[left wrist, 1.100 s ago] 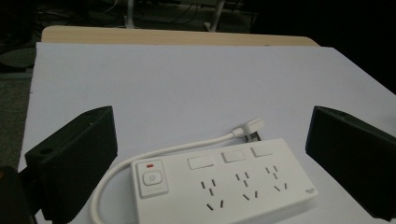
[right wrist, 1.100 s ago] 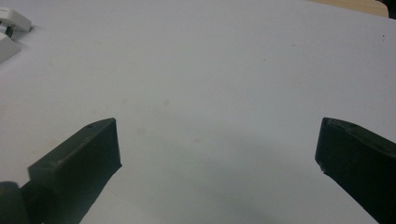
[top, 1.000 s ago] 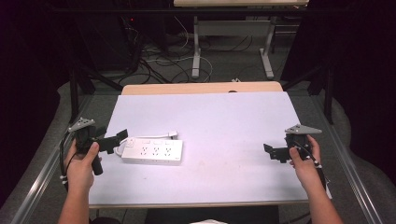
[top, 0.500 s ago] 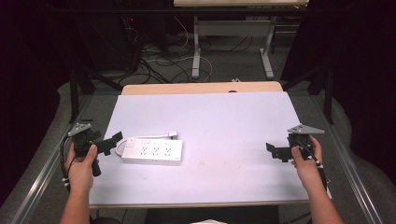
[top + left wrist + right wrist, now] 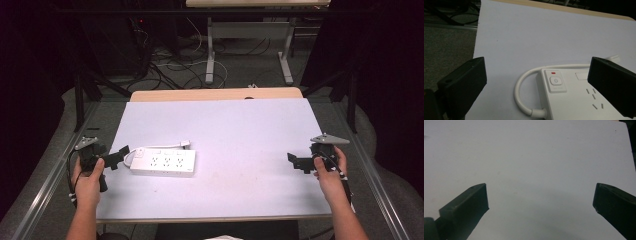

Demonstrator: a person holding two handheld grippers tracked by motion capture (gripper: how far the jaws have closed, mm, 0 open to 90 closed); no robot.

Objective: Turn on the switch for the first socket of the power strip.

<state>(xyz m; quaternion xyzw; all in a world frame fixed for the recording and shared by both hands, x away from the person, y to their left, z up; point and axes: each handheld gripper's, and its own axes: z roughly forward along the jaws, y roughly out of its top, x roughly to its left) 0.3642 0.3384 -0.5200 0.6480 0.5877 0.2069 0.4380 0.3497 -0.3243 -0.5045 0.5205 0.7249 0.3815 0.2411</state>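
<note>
Beside left gripper [image 5: 116, 158], power strip [image 5: 162, 162]

The right gripper [image 5: 540, 207] has its two black fingers [image 5: 466, 207] spread wide apart, with nothing between them, above a plain white tabletop [image 5: 536, 157] with faint specks.

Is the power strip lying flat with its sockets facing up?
Yes. The power strip lies flat on the table, sockets and switch facing up.

White table [image 5: 240, 130]; white power strip [image 5: 165, 162] lying flat, left
</note>
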